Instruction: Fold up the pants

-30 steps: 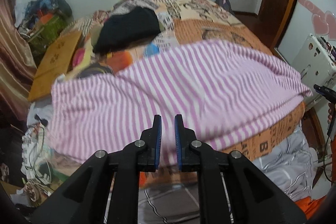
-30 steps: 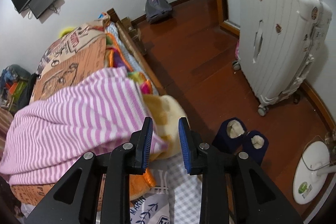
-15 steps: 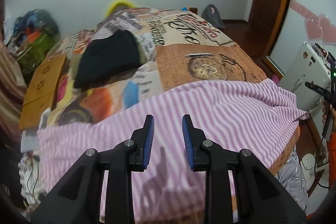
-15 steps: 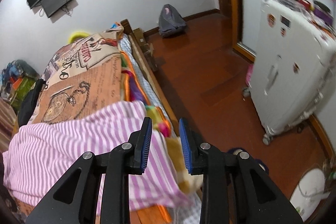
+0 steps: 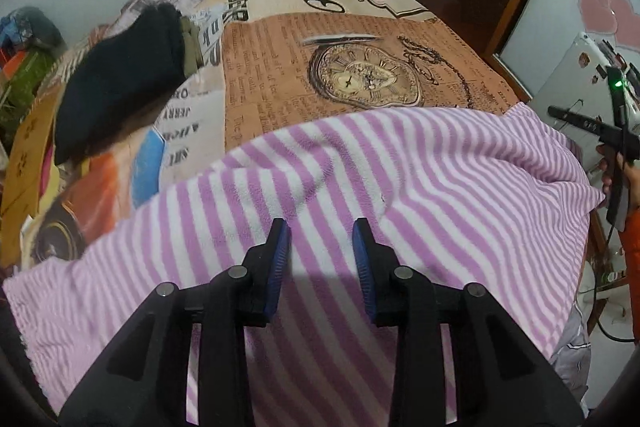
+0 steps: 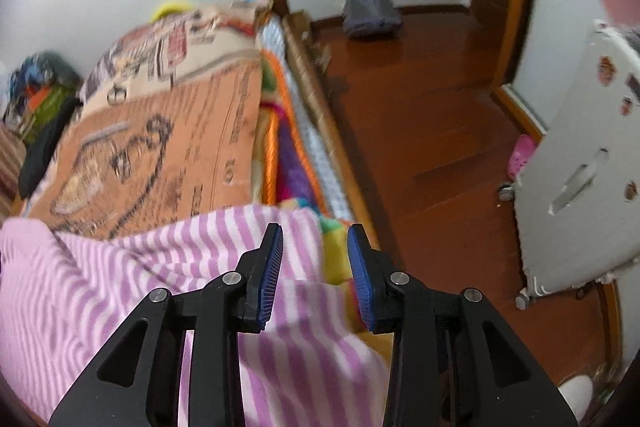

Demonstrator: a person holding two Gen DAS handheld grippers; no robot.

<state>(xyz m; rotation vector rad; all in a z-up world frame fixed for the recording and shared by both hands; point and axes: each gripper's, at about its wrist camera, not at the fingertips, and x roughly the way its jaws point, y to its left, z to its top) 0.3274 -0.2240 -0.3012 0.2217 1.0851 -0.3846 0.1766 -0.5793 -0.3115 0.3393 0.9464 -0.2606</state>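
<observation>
The pants (image 5: 360, 187) are pink-and-white striped fleece, spread flat across the near end of the bed; they also show in the right wrist view (image 6: 140, 267). My left gripper (image 5: 320, 251) is open and empty, hovering over the middle of the pants. My right gripper (image 6: 315, 259) is open and empty over the pants' right edge at the side of the bed. The right gripper's body also shows in the left wrist view (image 5: 592, 131) beyond the pants' right end.
The bed has a printed patchwork cover (image 5: 340, 59) with a black garment (image 5: 116, 87) at the far left. A white suitcase (image 6: 580, 167) stands on the wooden floor (image 6: 420, 115) to the right. A grey bag (image 6: 370, 7) sits by the wall.
Both grippers have moved forward and up over the pants. The left gripper's jaws have opened wider. The right view has swung from the floor toward the bed.
</observation>
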